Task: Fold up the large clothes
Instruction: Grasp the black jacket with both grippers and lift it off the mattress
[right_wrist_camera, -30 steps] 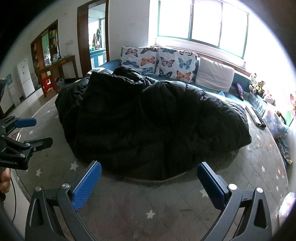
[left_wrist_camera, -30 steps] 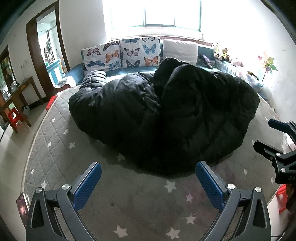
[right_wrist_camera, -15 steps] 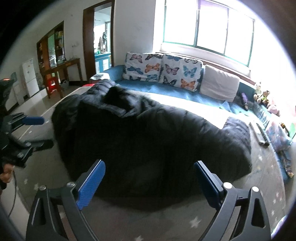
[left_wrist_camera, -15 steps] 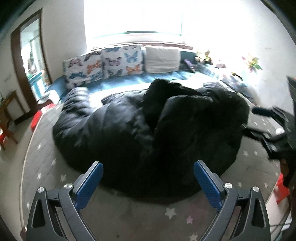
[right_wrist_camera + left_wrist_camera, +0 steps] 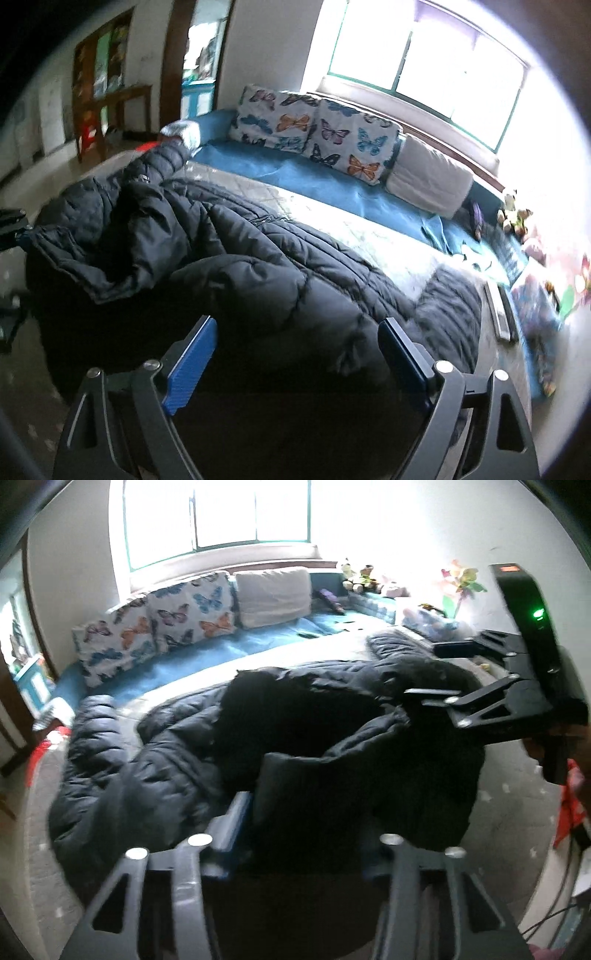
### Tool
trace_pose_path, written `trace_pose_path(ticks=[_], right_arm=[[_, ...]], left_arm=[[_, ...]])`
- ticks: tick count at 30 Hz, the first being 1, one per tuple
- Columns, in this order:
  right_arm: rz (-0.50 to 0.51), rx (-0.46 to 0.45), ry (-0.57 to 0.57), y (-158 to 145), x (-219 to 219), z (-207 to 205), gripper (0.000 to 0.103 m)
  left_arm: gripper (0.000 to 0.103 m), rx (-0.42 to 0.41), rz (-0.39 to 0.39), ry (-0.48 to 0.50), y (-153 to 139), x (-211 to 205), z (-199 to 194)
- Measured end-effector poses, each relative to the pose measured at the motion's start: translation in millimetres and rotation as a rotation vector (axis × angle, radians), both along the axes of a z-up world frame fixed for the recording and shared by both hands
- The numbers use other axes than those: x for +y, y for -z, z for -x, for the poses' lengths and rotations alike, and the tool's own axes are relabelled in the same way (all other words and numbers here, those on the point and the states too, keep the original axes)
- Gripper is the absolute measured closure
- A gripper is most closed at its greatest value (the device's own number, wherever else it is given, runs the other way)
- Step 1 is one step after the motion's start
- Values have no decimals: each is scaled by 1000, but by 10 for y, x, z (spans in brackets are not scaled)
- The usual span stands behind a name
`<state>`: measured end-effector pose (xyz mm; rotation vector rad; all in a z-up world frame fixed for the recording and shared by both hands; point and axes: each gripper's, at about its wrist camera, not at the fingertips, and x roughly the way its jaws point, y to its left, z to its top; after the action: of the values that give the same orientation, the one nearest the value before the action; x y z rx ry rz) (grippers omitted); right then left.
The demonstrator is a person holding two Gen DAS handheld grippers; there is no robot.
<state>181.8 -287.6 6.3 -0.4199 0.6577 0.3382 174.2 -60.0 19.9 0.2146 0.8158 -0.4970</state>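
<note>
A big black down jacket [image 5: 166, 775] lies spread over the grey star-print bed cover [image 5: 509, 805]. My left gripper [image 5: 306, 823] sits at the jacket's near edge. Its jaws are closing, puffy hem fills the gap between them, and a flap of the hem stands up just beyond. In the right wrist view the jacket [image 5: 258, 258] runs from the left edge to a sleeve at right. My right gripper [image 5: 298, 328] is wide and only starting to close. The jacket's near edge lies between its blue pads [image 5: 192, 354], which do not touch it. The right gripper [image 5: 421, 672] also shows over the jacket's right side.
Butterfly pillows [image 5: 317, 129] and a white pillow [image 5: 428, 181] line the blue strip under the window. Plush toys [image 5: 517, 218] and remote controls [image 5: 500, 314] lie along the right side. A doorway, a wooden table [image 5: 122, 99] and a red stool are at left.
Both grippers moved forward onto the jacket's near edge. The left jaws went from wide to narrow around the hem. The jacket has spread flatter across the bed.
</note>
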Motion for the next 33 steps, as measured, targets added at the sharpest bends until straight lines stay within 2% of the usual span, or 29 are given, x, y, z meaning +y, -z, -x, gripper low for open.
trace_pose_path(ticks=[1, 4, 5, 6, 7, 9, 10, 13, 16, 20, 25, 31, 33], right_arm=[[0, 7, -17, 19, 13, -36, 7], [11, 38, -34, 83, 26, -114, 7], [-4, 63, -47, 114, 15, -125, 7], [-12, 73, -54, 121, -2, -116, 18], [-14, 81, -55, 109, -17, -114, 37], [-25, 89, -41, 79, -75, -47, 54], [-37, 86, -41, 46, -111, 16, 61], [-73, 60, -41, -86, -206, 255, 69], [-108, 28, -51, -239, -256, 500, 72], [-131, -15, -73, -387, -351, 941, 74], [-106, -24, -99, -320, -364, 1365, 75], [-76, 63, -101, -31, -393, 1602, 75], [-72, 120, -94, 71, -436, 1623, 71]], left_arm=[[62, -1, 4, 4, 11, -14, -31], [77, -4, 19, 20, 32, -27, -59], [78, -2, 26, 27, 32, -30, -56], [80, -9, 26, 29, 28, -28, -34], [81, -20, 24, 29, 25, -25, -3], [83, -29, 29, 36, -5, -5, 74], [83, -29, 40, 39, -26, 9, 128], [84, -38, 64, 48, -109, 78, 296], [84, -57, 76, 59, -200, 142, 539], [84, -84, 80, 94, -285, 257, 1052], [84, -61, 78, 143, -232, 324, 1645], [72, 40, 14, 184, 57, 389, 2220], [70, 75, 11, 195, 116, 435, 2351]])
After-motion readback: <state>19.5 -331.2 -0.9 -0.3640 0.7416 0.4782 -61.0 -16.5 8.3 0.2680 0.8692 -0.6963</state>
